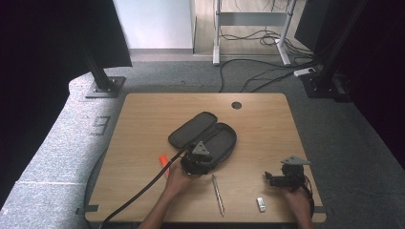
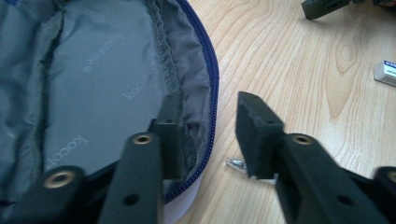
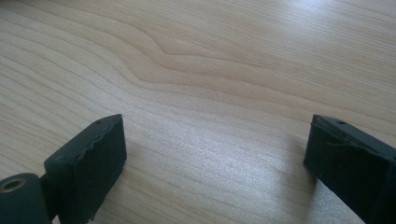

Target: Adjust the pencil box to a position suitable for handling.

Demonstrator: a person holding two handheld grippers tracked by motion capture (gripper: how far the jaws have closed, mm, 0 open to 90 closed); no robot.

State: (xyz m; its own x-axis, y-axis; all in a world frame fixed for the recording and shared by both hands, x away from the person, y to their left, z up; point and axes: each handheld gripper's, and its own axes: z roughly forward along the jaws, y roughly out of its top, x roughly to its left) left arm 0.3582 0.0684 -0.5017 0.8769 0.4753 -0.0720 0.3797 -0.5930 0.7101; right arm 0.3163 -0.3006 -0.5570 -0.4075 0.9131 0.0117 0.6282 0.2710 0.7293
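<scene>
The pencil case (image 1: 205, 135) lies unzipped and spread flat near the middle of the bench (image 1: 143, 119), its grey lining facing up. The left tool (image 1: 196, 161) sits at the case's near rim; in the left gripper view (image 2: 205, 135) its jaws stand apart astride that rim, one jaw inside against the lining, the other outside over bare wood, with the blue zipper edge (image 2: 214, 93) between them and nothing clamped. A pen (image 1: 218, 193) lies on the bench just beside the case, its tip (image 2: 236, 164) visible under the outer jaw. An orange object (image 1: 163, 160) lies left of the hand. The right tool (image 1: 279, 179) rests well apart at the near right corner, jaws wide open (image 3: 215, 149) over bare wood. A small white eraser (image 1: 261, 204) lies near it.
</scene>
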